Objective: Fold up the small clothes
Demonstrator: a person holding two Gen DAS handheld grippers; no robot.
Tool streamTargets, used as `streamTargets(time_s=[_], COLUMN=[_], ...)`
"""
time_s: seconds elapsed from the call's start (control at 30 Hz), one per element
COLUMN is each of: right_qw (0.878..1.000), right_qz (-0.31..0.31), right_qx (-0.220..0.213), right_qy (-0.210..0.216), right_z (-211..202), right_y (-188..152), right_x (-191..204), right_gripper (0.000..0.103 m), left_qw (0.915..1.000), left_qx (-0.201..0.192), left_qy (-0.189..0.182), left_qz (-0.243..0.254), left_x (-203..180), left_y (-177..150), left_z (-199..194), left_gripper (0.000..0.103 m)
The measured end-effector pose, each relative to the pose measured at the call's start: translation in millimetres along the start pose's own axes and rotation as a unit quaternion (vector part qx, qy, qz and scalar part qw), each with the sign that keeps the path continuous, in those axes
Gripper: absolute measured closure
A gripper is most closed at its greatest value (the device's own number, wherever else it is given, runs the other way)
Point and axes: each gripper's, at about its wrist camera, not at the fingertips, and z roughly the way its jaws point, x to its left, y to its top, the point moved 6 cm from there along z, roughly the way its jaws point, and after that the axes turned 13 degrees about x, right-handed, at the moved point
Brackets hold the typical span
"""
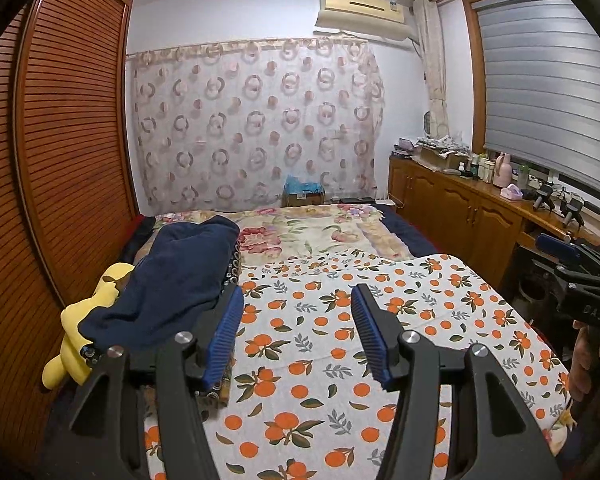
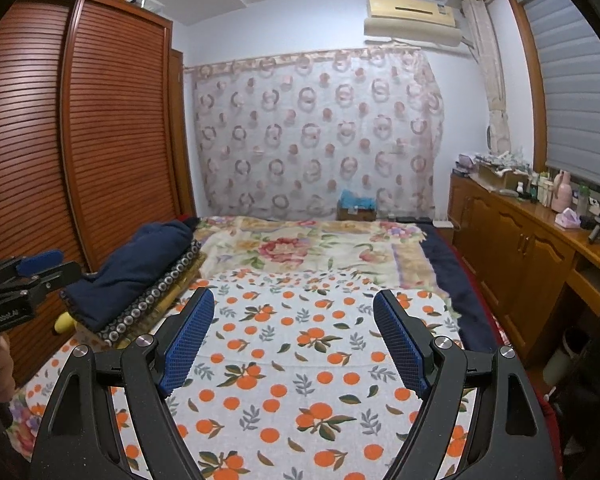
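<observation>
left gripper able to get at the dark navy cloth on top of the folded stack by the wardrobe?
Probably yes. The left gripper stands open and empty, and the dark navy cloth lies just beyond its left finger, uncovered on the patterned folded stack. Nothing sits between them.

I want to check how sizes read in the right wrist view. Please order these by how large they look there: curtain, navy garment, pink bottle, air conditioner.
1. curtain
2. navy garment
3. air conditioner
4. pink bottle

The garment lies nearer the camera, so its lead over the air conditioner is unsure.
</observation>
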Motion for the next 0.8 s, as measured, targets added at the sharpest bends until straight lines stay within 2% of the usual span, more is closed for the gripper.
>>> streamTargets(time_s=[0.8], right_qw=[1.000], right_qz=[0.000], right_qx=[-0.001], right_qy=[-0.003], right_z=[-1.0], right_y=[-2.1], right_x=[-5.4], right_gripper=[0.019], left_qw=[1.0000], left_qx=[-0.001], left_qy=[0.001], left_qz=[0.000], left_x=[-2.0], left_y=[-1.7], left_z=[-0.9], left_gripper=[0.047])
